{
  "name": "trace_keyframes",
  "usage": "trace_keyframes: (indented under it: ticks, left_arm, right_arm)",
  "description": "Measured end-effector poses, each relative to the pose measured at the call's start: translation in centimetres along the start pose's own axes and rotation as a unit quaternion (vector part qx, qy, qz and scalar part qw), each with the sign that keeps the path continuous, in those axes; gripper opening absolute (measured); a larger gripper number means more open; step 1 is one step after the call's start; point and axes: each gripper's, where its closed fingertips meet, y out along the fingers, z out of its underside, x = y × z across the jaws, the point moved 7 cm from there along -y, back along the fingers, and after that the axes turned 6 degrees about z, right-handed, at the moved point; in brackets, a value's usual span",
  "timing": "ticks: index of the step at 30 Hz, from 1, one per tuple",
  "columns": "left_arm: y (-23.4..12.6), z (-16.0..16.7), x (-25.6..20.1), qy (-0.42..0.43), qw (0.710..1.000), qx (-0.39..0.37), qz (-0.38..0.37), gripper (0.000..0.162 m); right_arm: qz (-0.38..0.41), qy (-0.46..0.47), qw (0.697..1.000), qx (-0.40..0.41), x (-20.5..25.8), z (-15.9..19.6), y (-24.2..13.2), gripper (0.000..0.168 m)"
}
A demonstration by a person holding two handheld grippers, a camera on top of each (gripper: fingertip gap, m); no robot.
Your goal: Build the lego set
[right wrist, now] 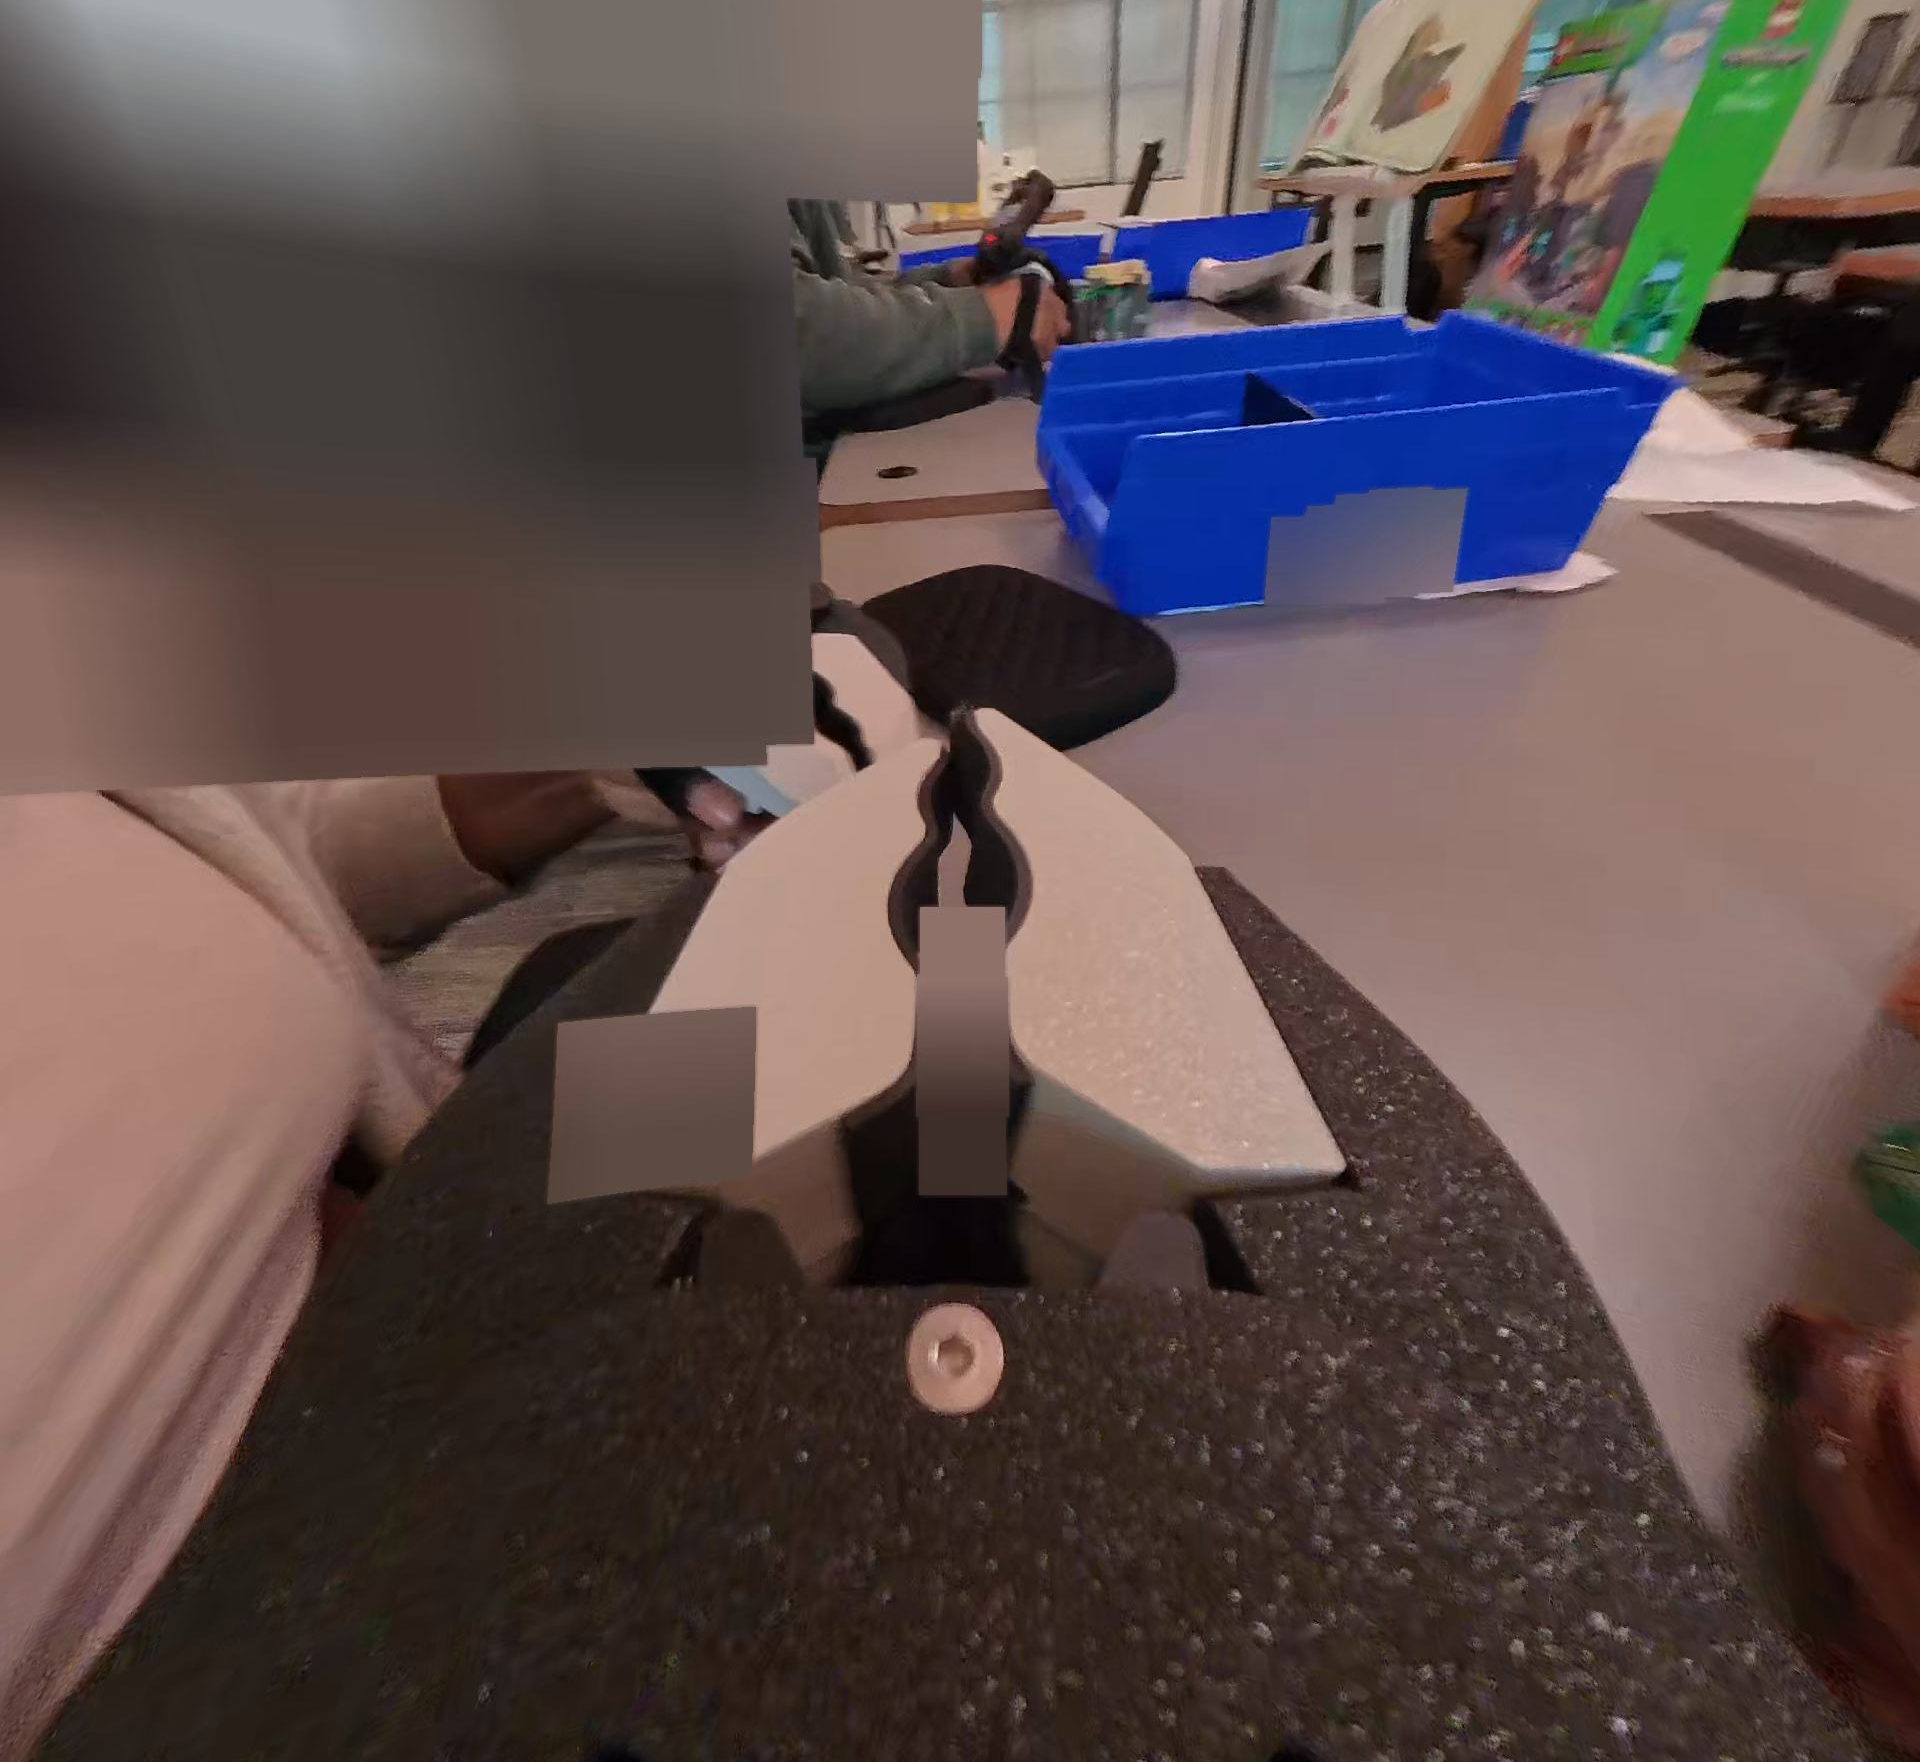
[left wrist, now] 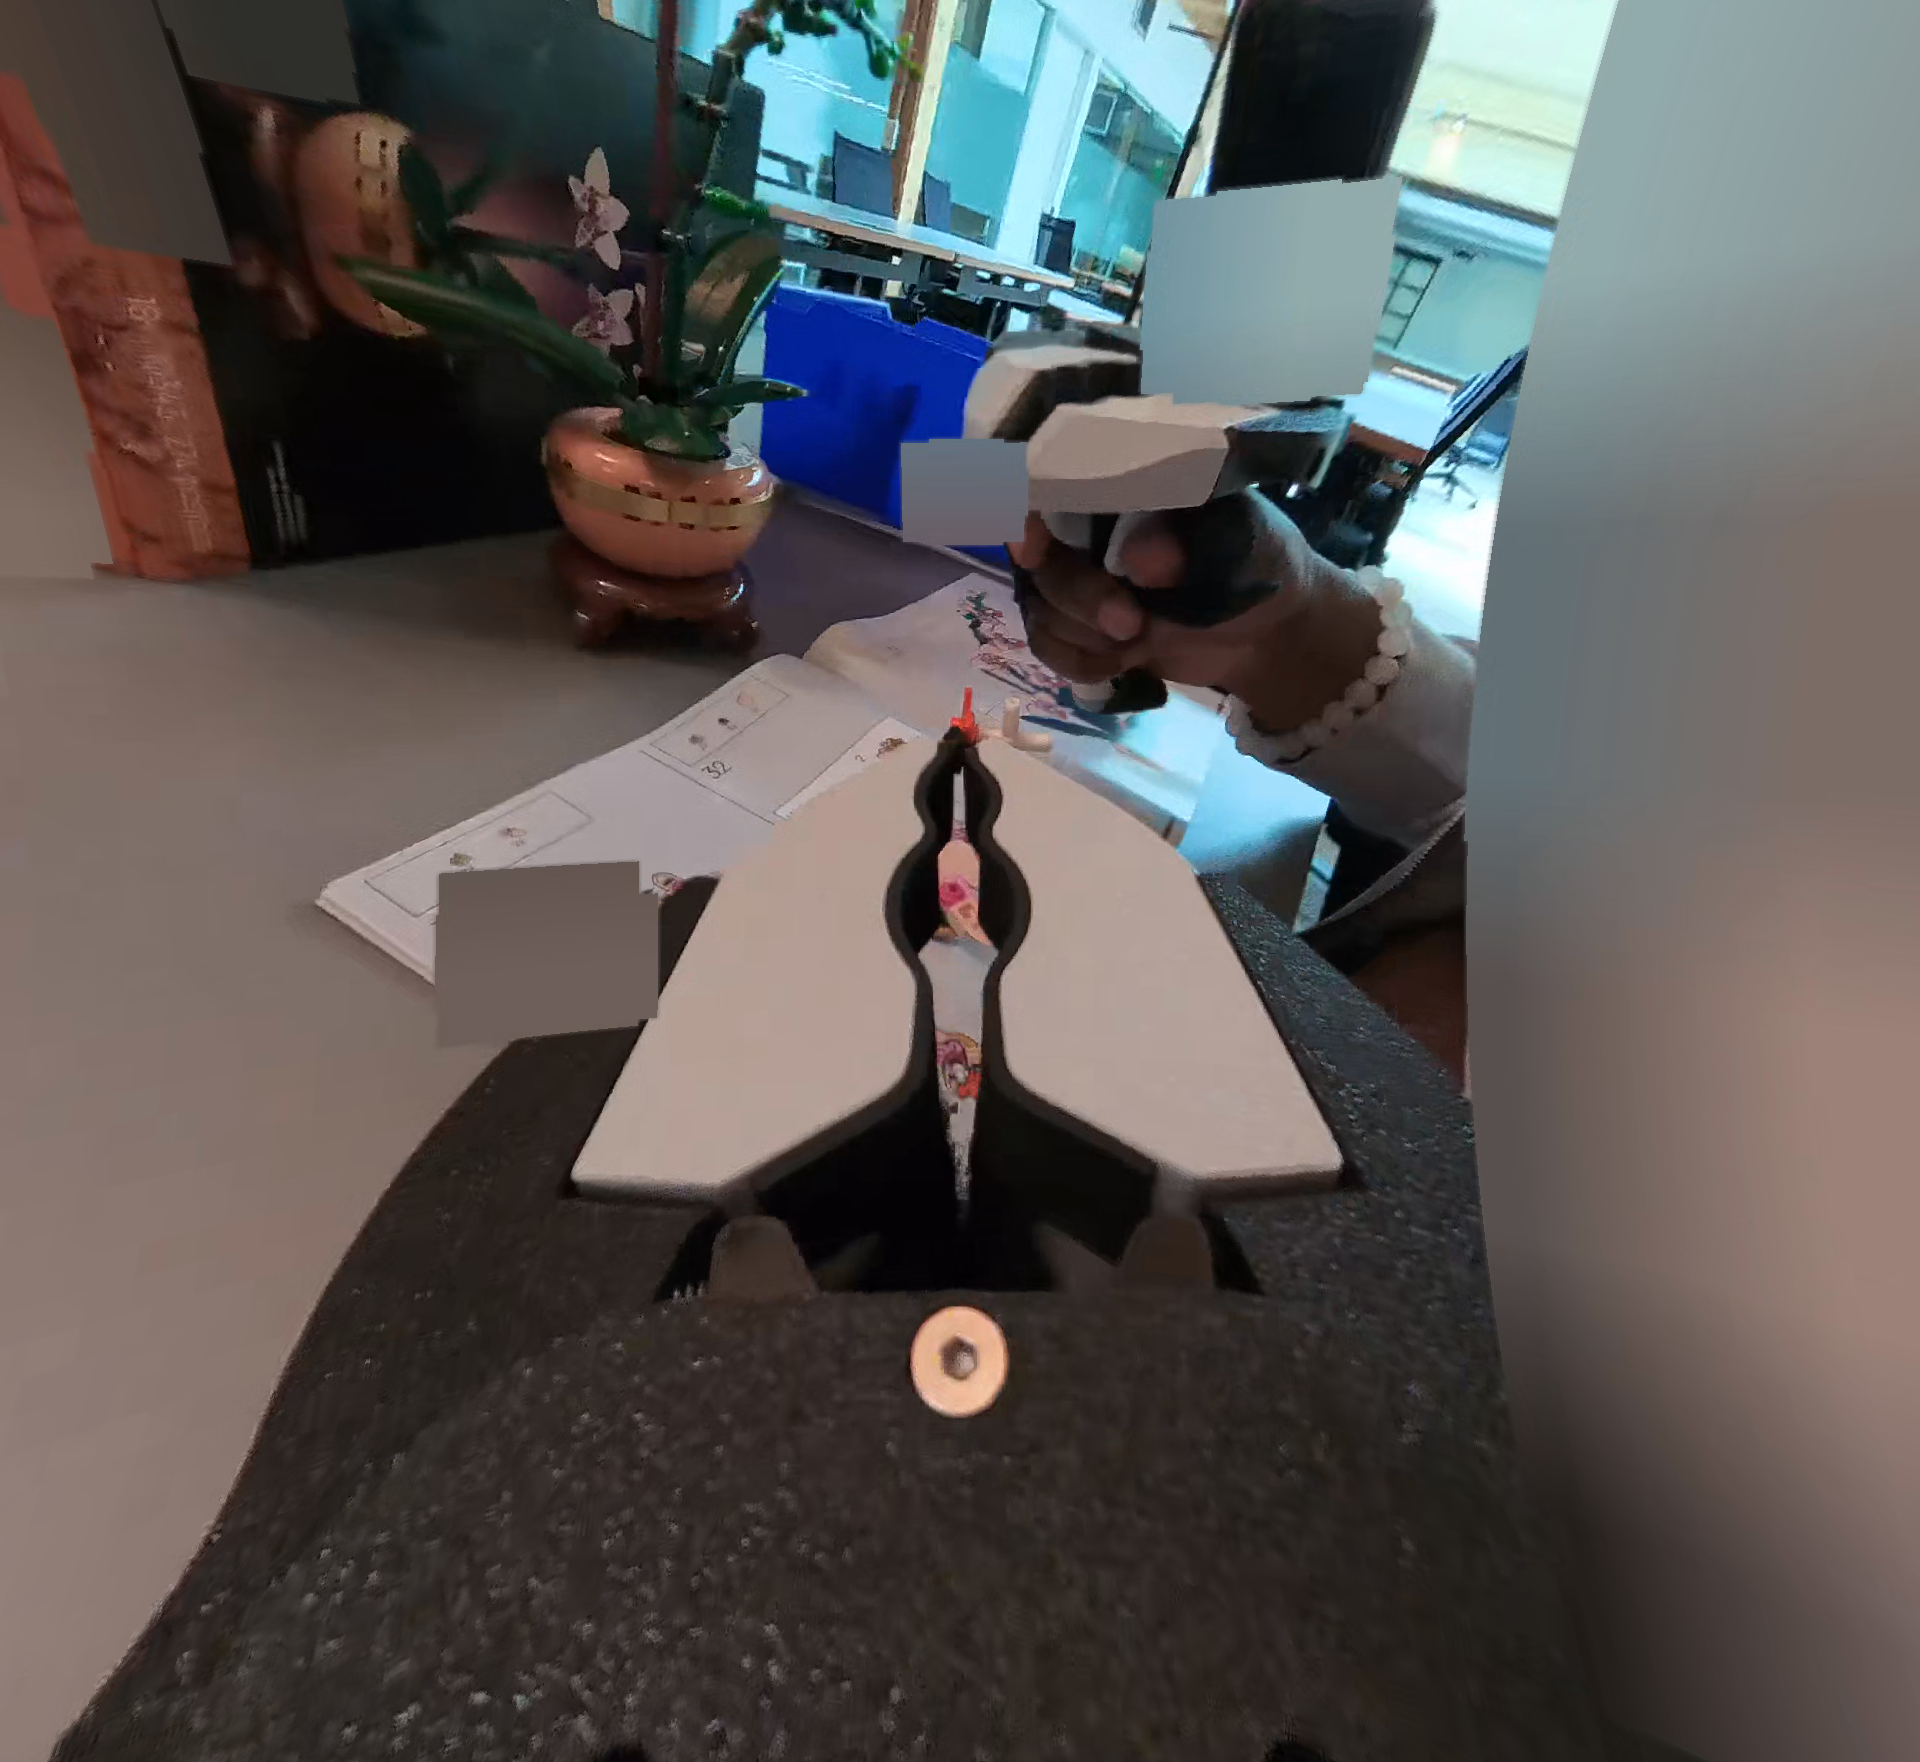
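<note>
My left gripper (left wrist: 961, 748) is shut on a small red piece (left wrist: 966, 713) that sticks up from its tips, held over the open instruction booklet (left wrist: 717, 756). A small white piece (left wrist: 1016, 731) lies on the booklet just beyond the tips. A pink and white flower piece (left wrist: 958, 897) shows below through the gap between the fingers. The built orchid in its pink pot (left wrist: 660, 486) stands at the back left. My right gripper (right wrist: 961, 725) is shut, with nothing visible in it. Its body (left wrist: 1122, 455) shows in a hand above the booklet, its tips hidden.
The dark set box (left wrist: 312, 341) stands behind the orchid. A blue bin (right wrist: 1351, 465) sits on the grey table (right wrist: 1455, 829), with a green box (right wrist: 1683, 174) behind it. The left gripper's black body (right wrist: 1023, 652) lies just ahead of my right tips. A person's arm (right wrist: 894, 330) shows at another table. One gripper's finger ends stand about 5 cm off the other's.
</note>
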Motion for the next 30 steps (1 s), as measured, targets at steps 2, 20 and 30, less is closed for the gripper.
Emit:
trace_keyframes:
  ticks: [2,20,30]
  left_arm:
    - [0.5,-0.1,0.1,0.011,0.999,-0.006,-0.032,0.001]
    - [1.9,-1.6,-1.4,0.146,0.967,-0.065,-0.198,0.000]
    - [-0.4,-2.2,0.7,-0.021,0.975,-0.157,-0.157,0.000]
  right_arm:
    - [-0.021,0.019,0.999,0.014,0.6,0.4,0.4,0.000]
    - [0.201,-0.220,0.954,0.035,2.6,1.2,1.7,0.003]
    - [0.165,-0.233,0.958,0.015,2.7,0.7,1.5,0.002]
